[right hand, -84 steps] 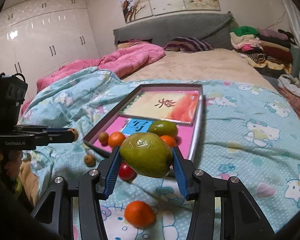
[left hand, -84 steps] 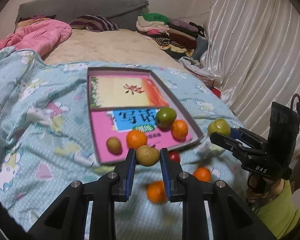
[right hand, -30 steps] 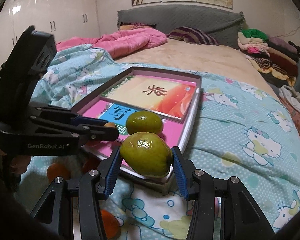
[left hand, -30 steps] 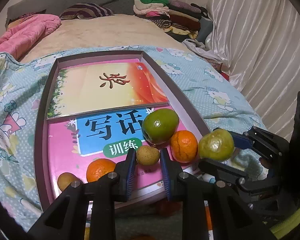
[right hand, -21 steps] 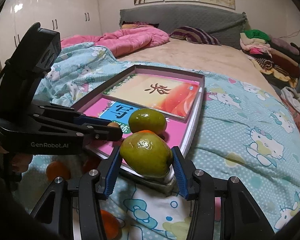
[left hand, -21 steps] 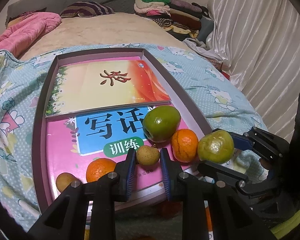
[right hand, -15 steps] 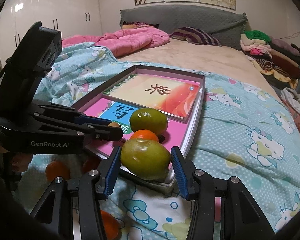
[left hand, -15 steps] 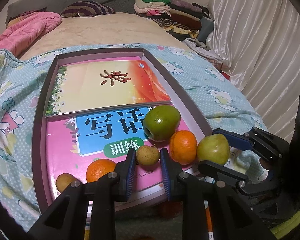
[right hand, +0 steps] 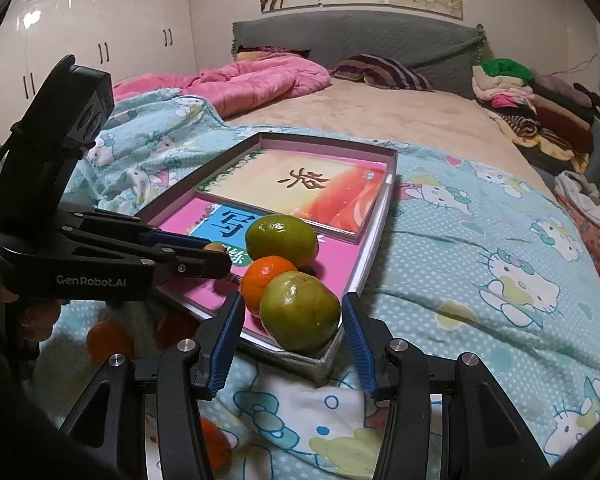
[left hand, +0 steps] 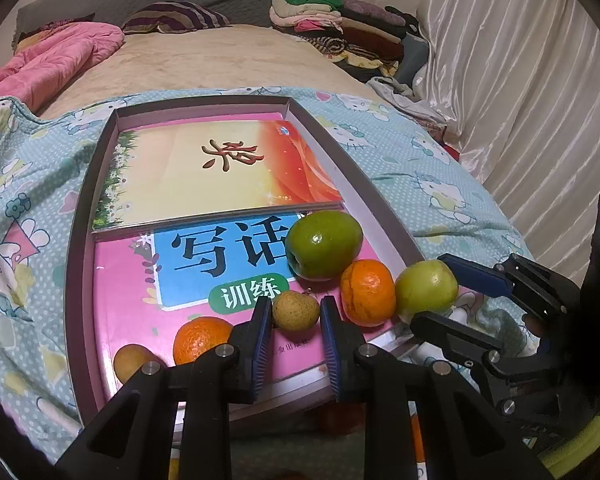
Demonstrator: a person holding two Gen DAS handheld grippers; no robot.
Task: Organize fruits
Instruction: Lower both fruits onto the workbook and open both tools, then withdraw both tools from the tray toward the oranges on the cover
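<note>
A shallow box tray (left hand: 83, 216) with two books lies on the bed. My left gripper (left hand: 296, 320) is shut on a small tan fruit (left hand: 295, 310), held just over the pink book near the tray's front. My right gripper (right hand: 294, 330) is open around a green fruit (right hand: 300, 312) that rests in the tray's near right corner; the same fruit shows in the left wrist view (left hand: 426, 290). An orange (left hand: 367, 294) and a larger green fruit (left hand: 324, 244) sit beside it. Another orange (left hand: 200, 338) and a brown fruit (left hand: 134, 362) lie at the front left.
Loose oranges (right hand: 108, 338) and a red fruit (right hand: 172, 330) lie on the blue blanket (right hand: 480, 248) in front of the tray. A pink quilt (right hand: 252, 80), folded clothes (right hand: 532, 96) and white curtains (left hand: 532, 80) surround the bed.
Both grippers carried their fruit over the tray. My right gripper set the green fruit down in the tray's corner and opened. The left gripper still holds the tan fruit.
</note>
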